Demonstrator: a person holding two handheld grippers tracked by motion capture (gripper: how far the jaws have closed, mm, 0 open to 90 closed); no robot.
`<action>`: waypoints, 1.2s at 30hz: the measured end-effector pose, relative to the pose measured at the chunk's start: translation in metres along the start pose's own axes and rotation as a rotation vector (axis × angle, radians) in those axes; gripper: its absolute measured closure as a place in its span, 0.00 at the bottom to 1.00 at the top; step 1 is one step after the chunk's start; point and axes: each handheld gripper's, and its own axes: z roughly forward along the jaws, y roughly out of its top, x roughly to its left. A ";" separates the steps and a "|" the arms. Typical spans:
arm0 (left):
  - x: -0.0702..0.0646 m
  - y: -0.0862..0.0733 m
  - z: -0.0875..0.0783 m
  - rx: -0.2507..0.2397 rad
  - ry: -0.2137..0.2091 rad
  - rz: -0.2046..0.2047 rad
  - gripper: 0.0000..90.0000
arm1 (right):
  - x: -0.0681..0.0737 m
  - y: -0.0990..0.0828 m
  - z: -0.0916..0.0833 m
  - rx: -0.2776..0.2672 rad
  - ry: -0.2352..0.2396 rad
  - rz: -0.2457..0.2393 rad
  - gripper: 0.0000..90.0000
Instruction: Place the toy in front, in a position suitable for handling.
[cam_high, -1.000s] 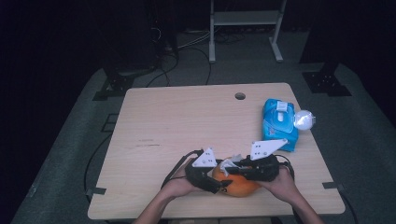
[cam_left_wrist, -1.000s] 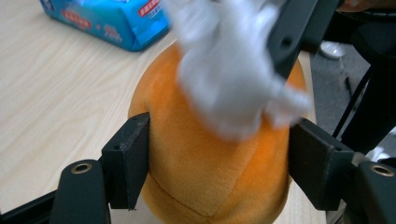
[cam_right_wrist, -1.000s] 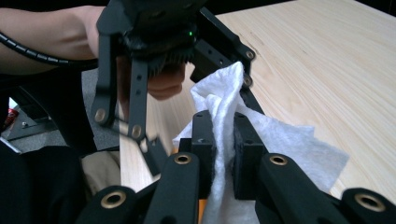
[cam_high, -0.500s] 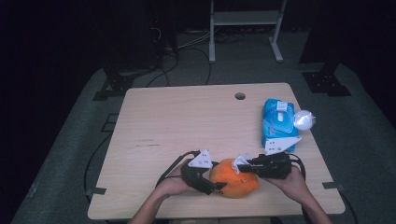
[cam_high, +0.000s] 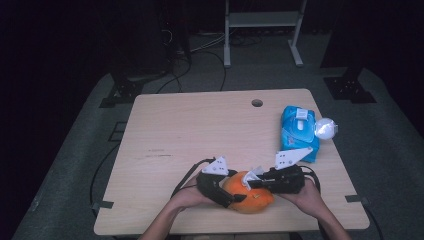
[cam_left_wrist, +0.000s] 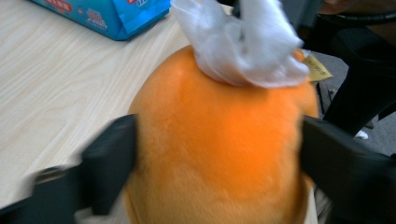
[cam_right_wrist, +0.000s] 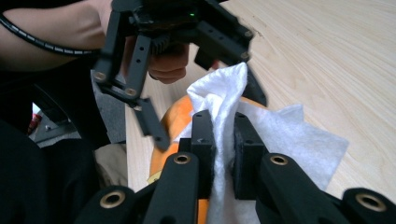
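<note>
**Wiping of orange plush toy — under way, not complete**

The orange plush toy (cam_high: 248, 197) sits at the near edge of the wooden table (cam_high: 200, 130), between the two hands. The left gripper (cam_high: 225, 196) brackets it — a jaw on either flank, touching the fur; its jaws have just been opening, so the hold looks to be loosening. The right gripper (cam_right_wrist: 219, 140) stands narrow, clamped on a white wet wipe (cam_right_wrist: 224, 100) and pressing it onto the toy's top. The blue wipe pack (cam_high: 299, 131) lies well apart at the right side of the table, with a crumpled white wad (cam_high: 325, 128) beside it.

Judgement: wipe drawn and applied. Outstanding: the remaining faces of the toy and disposal of the wipe.
</note>
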 end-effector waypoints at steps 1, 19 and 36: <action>-0.002 0.003 -0.004 -0.007 0.026 0.027 0.36 | -0.001 0.001 0.000 -0.005 -0.002 0.008 0.90; 0.022 0.001 -0.016 -0.131 0.177 -0.037 0.15 | -0.018 0.003 0.017 -0.067 -0.083 0.054 0.90; 0.033 -0.020 -0.023 -0.072 0.131 -0.069 0.26 | -0.027 -0.019 -0.005 -0.035 -0.052 0.102 0.90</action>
